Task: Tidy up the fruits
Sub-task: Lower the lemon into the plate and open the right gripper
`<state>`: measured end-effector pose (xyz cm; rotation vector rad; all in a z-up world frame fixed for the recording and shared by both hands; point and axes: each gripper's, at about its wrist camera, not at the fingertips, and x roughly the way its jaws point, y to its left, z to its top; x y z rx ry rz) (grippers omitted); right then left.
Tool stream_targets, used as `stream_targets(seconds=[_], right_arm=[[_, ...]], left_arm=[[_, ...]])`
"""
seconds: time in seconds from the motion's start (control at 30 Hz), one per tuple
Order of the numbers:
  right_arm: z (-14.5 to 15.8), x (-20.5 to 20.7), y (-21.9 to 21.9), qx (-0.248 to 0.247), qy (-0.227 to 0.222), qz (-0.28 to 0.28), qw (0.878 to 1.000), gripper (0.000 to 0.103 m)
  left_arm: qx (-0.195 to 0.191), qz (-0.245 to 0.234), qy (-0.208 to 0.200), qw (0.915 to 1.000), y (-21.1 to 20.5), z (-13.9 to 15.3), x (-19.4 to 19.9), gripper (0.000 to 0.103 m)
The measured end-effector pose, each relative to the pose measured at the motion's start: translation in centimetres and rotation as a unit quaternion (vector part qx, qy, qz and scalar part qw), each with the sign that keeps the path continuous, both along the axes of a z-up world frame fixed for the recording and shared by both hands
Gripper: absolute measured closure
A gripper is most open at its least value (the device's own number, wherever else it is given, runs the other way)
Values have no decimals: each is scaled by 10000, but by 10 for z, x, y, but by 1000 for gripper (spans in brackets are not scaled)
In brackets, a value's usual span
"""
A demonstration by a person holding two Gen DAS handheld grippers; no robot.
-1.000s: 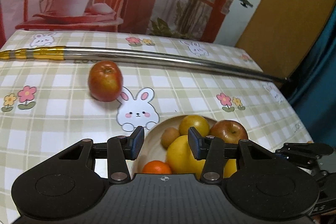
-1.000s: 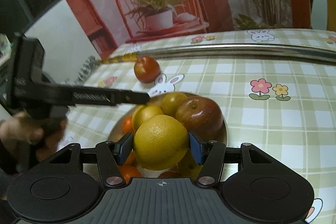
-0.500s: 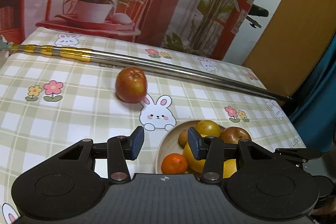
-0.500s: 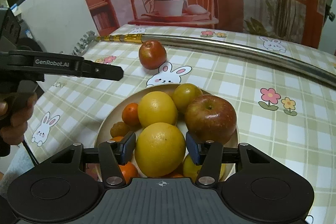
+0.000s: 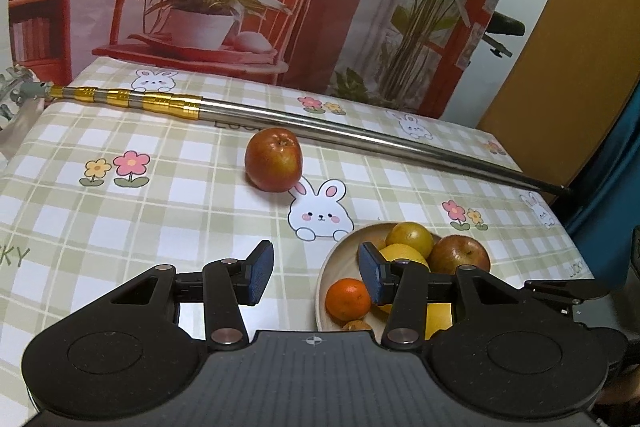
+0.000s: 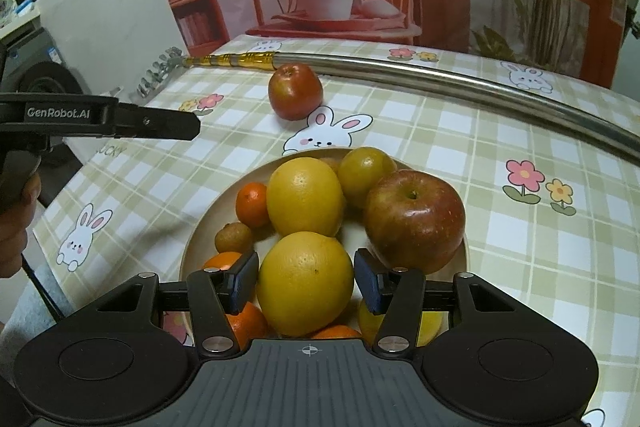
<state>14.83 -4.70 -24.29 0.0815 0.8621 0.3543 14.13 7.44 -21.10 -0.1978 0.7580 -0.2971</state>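
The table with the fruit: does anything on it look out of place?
Yes. One red apple sits alone on the checked tablecloth, outside the beige bowl holding the other fruit. A long metal pole with a gold end also lies across the table, oddly.

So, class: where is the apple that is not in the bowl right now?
The loose apple sits on the checked tablecloth, just in front of the metal pole and beside the printed rabbit, beyond the fruit bowl in both views.

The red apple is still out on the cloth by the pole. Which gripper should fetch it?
Left, probably. The left gripper is open with nothing between its fingers, and the loose apple lies ahead of it. The right gripper brackets a yellow citrus fruit in the bowl.
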Motion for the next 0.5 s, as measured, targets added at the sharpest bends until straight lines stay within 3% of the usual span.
stream_targets(seconds=[0.5], right_arm=[[14, -6, -17, 350, -355, -270, 9984, 53]], left_arm=[[331, 130, 34, 9994, -2, 6, -8, 42]])
